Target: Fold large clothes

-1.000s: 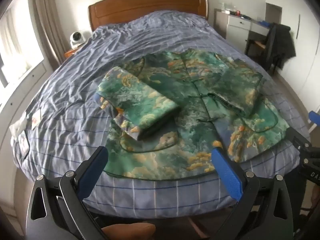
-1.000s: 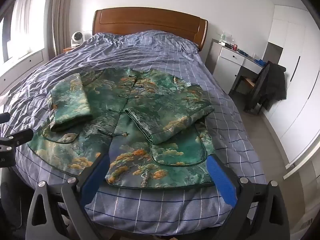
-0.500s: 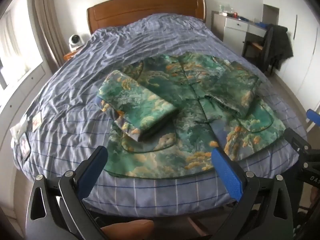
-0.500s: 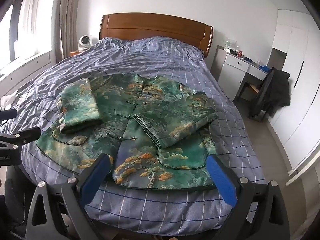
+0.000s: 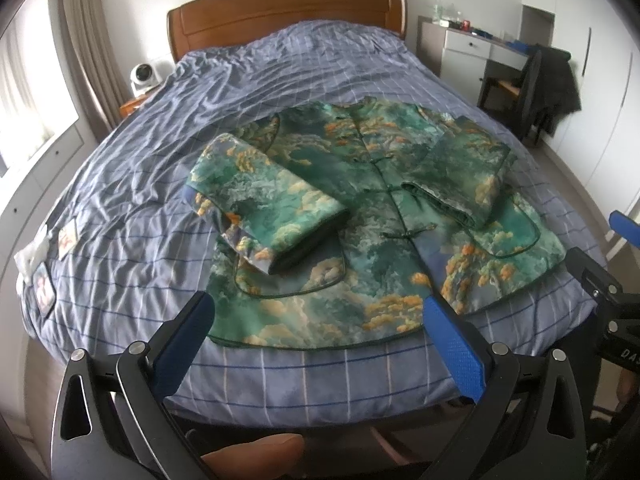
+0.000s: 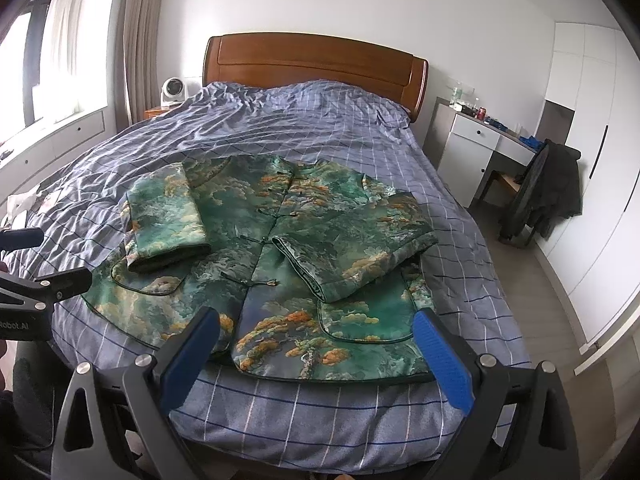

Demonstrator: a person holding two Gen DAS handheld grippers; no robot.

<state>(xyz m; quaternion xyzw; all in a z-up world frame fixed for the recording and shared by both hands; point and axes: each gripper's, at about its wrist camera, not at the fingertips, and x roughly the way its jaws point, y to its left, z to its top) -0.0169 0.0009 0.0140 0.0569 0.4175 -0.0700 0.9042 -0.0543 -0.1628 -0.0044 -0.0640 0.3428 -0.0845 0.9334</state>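
Observation:
A green padded jacket [image 5: 372, 248] [image 6: 288, 248] with orange and cloud print lies front up near the foot of the bed, its knot buttons done up. Both sleeves are folded in over the front: the left sleeve [image 5: 264, 204] [image 6: 164, 220] and the right sleeve [image 5: 460, 176] [image 6: 360, 244]. My left gripper [image 5: 316, 320] hangs open above the hem at the jacket's left half, holding nothing. My right gripper [image 6: 316, 336] is open too, above the hem at the right half. Each gripper's frame shows at the edge of the other's view.
The bed [image 6: 280, 128] has a wrinkled blue checked cover and a wooden headboard [image 6: 312, 64]. A small white fan [image 6: 173, 90] sits on the left nightstand. On the right are a white desk [image 6: 476, 148] and a chair with a dark coat [image 6: 552, 196]. Papers [image 5: 44, 268] lie at the bed's left edge.
Both grippers have drawn back and tilted up from the jacket, so more of the room shows. The jacket and its folded sleeves lie as before. Both stay open.

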